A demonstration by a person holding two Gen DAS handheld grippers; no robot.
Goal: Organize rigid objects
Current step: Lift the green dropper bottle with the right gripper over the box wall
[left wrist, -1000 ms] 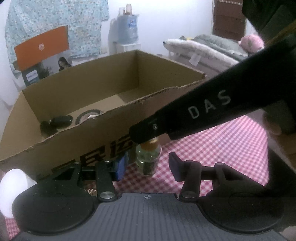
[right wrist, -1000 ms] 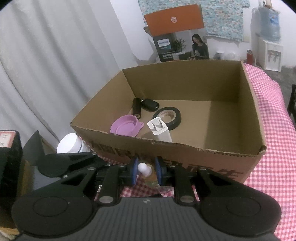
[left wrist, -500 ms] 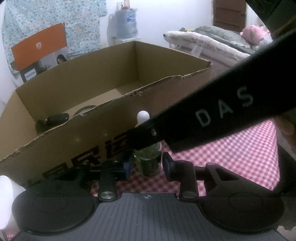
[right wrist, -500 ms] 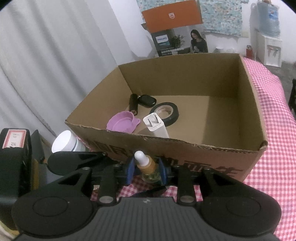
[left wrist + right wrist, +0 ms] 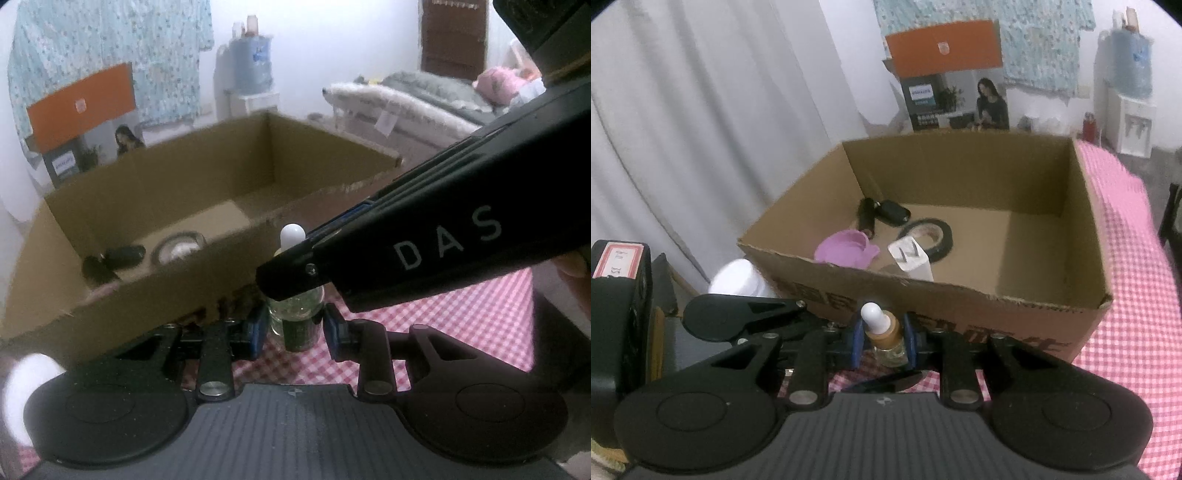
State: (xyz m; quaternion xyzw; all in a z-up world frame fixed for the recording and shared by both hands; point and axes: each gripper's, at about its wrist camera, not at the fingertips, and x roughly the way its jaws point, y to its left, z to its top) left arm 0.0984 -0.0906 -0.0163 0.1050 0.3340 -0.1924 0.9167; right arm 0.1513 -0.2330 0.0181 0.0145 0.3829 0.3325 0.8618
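My right gripper (image 5: 882,341) is shut on a small glass dropper bottle (image 5: 884,334) with a white bulb and a brown collar, held just above the checkered cloth in front of the cardboard box (image 5: 960,306). In the left wrist view the same bottle (image 5: 295,314) stands between the blue pads of my left gripper (image 5: 295,328), which is open, with gaps on both sides. The right gripper's black body (image 5: 424,251) crosses over the bottle there. The box holds a purple lid (image 5: 846,251), a black tape roll (image 5: 929,238), a white charger (image 5: 912,260) and black key fobs (image 5: 882,214).
A white jar (image 5: 737,282) sits on the table left of the box. The pink checkered cloth (image 5: 1137,295) spreads to the right of the box. A Philips carton (image 5: 953,81) stands behind the box. A black case with a red label (image 5: 617,280) is at far left.
My right gripper has lifted the dropper bottle a little off the cloth. My left gripper's pads had narrowed around the bottle and have since widened slightly. Both views have shifted relative to the box.
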